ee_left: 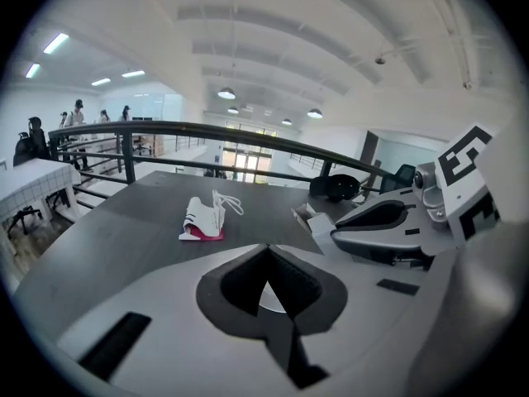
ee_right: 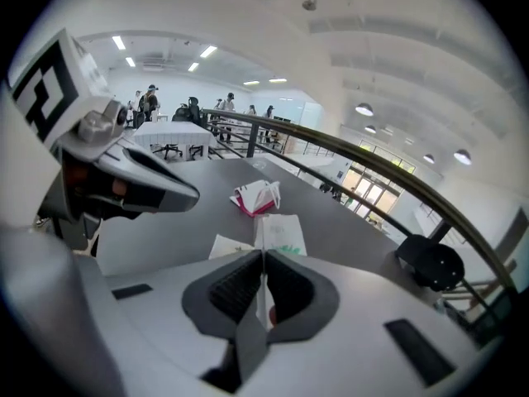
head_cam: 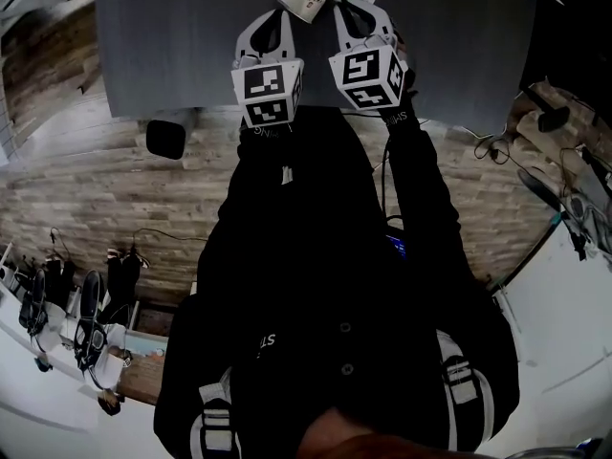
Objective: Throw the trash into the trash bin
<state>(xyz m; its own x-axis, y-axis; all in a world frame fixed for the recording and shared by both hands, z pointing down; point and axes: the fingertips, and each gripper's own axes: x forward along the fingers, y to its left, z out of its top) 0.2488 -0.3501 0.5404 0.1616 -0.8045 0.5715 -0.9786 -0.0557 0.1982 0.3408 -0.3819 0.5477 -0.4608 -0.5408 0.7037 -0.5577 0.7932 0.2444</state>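
Where the trash lies: a white-and-red wrapper (ee_left: 202, 220) sits flat on the dark tabletop (head_cam: 172, 46), well in from the far edge that runs under the railing (ee_left: 248, 135). A second piece, a white paper (ee_right: 279, 236) with green print, is up off the surface in a grip.
Right gripper (ee_right: 263, 259): jaws pressed together on the near edge of the white paper, and the rest of the sheet sticks out forward past the tips.
Left gripper (ee_left: 266, 251): the pads meet at their tips and I can make out nothing held between them.
Side by side: both grippers reach out over the near edge of the tabletop, close together and pointing the same way.
Key relation: the wrapper lies ahead of the left gripper and a little to its left, apart from the tips. From the right gripper it lies further off, beyond the held paper. Its long axis runs roughly away from the left gripper, with the string loops at the far end.
Nearer hand: the left, which is also the free one, so the pick-up looks to be its job. The jaws would have to part first and close across the wrapper's short side.
Trash bin: not visible in any view, so its direction cannot be told.
Far edge: a black object (ee_left: 335, 187) rests there, well clear of the wrapper.
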